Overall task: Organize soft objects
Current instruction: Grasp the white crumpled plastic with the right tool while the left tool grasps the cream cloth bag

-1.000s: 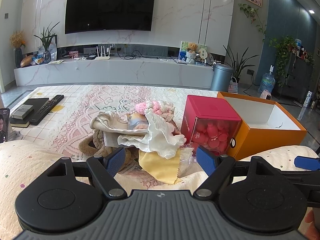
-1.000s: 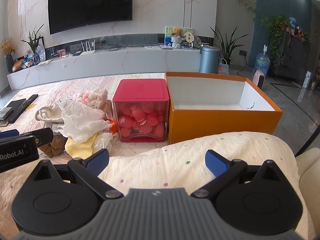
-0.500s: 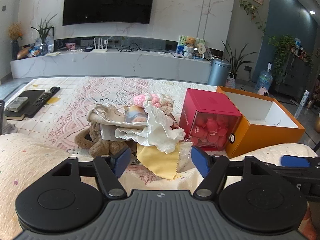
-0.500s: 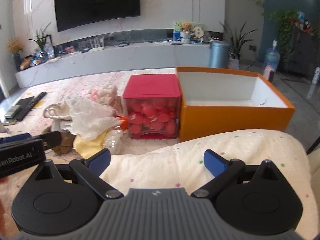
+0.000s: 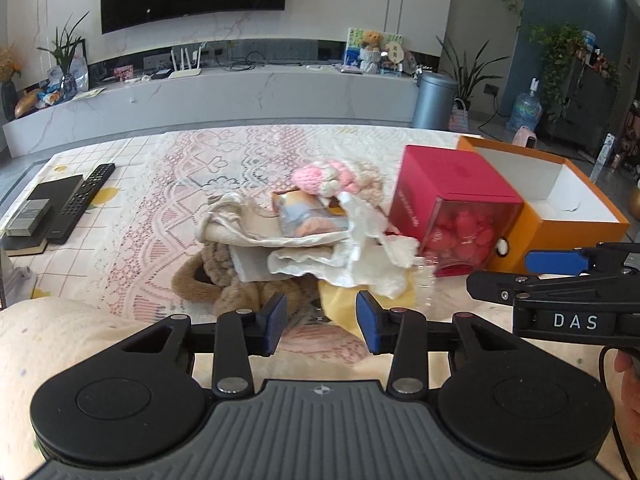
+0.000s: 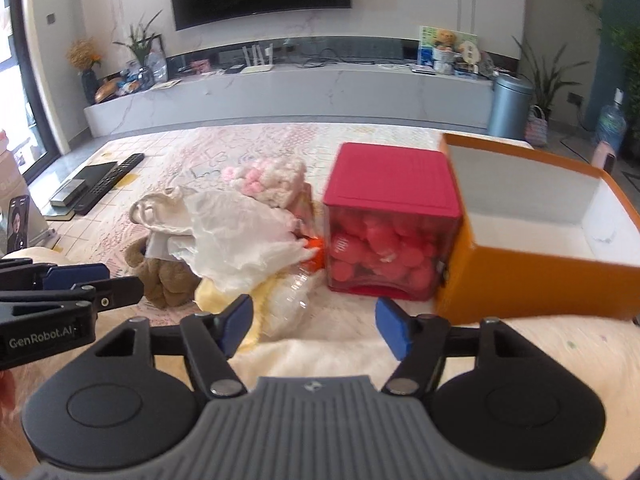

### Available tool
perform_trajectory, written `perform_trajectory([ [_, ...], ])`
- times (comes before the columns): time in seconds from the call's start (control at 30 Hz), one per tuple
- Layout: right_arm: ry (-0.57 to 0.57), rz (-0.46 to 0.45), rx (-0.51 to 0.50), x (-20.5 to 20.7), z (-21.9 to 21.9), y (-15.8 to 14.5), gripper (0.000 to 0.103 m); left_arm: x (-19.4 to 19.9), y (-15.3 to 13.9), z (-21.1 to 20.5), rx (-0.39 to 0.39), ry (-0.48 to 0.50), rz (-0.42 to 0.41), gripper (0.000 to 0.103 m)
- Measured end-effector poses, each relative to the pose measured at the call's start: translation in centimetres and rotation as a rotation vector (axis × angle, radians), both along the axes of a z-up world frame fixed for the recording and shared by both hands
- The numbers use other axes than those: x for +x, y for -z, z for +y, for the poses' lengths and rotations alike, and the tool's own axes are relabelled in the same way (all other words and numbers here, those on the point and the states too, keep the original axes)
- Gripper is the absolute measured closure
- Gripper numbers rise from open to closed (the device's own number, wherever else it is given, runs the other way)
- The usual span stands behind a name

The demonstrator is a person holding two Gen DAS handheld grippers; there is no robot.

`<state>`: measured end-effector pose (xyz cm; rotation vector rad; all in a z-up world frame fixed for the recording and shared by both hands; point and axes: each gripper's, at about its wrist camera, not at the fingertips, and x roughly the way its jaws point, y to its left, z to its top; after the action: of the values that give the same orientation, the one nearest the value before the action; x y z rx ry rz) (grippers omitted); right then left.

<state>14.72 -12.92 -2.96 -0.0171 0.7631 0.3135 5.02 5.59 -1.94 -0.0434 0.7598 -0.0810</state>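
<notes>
Approach step: left hand-held gripper (image 5: 321,322) and right hand-held gripper (image 6: 314,325) both closing, empty, just short of pile (image 5: 316,236). Next: grasp a cloth, carry toward orange box (image 6: 532,276) beside pile.

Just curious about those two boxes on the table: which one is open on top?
The orange box, at the far right. It has no lid, and its white inside shows bare. The red-lidded clear box beside it is closed and full of pink pieces.

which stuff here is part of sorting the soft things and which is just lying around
Job: white cloth, yellow cloth, pink knit piece, brown plush, orange box.
Lying about: remote, red cube of balls, clear bottle.
</notes>
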Motion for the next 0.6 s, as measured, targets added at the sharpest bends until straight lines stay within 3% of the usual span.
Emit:
perform_trajectory([
  [0.23, -0.142, 0.025, -0.031, 3.4, 4.7, 1.0, 0.019, 2.2, 0.7, 2.2, 0.056, -0.017, 0.052, 0.055],
  [0.4, -0.201, 0.056, -0.062, 6.2, 6.8, 2.6, 0.015, 3.3, 1.4, 4.8, -0.046, -0.062, 0.096, 0.049],
  [0.6, -0.267, 0.049, -0.142, 8.3, 9.0, 4.3, 0.011, 4.5, 2.4, 5.2, -0.079, -0.07, 0.126, 0.048],
])
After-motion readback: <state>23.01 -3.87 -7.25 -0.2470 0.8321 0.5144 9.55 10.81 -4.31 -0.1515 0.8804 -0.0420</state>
